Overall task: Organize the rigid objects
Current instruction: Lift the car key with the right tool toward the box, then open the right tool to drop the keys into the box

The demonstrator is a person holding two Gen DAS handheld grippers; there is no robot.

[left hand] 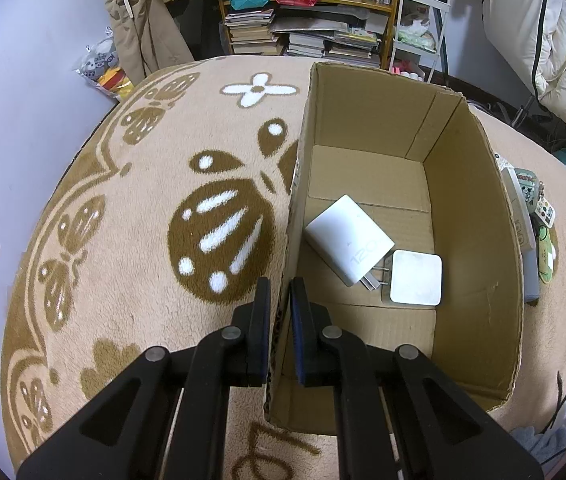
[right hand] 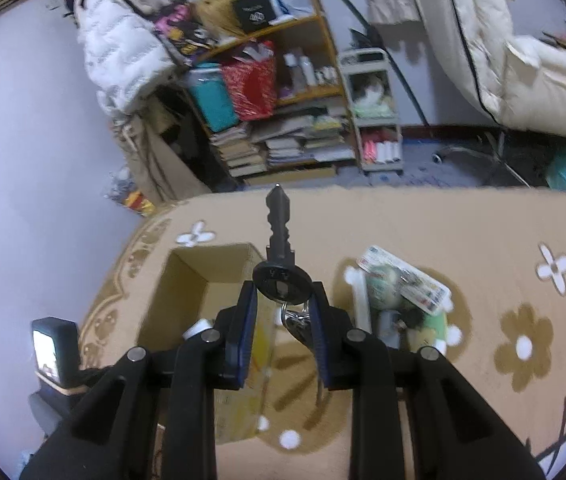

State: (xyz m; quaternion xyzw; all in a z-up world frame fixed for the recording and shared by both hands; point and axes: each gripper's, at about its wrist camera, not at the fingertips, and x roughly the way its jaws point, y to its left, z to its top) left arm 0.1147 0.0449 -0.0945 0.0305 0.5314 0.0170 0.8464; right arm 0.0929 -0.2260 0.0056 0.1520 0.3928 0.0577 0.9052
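Key (right hand: 279,236) sits pinched in right hand-held gripper (right hand: 283,292) above cardboard box (right hand: 187,280).

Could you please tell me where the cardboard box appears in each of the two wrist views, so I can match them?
Left wrist view: the cardboard box fills the centre and right, its near left wall clamped by the left hand-held gripper.
Right wrist view: the cardboard box sits left of centre, partly behind the right hand-held gripper.
Shared landmark: the white flower on the rug, just beyond the box.
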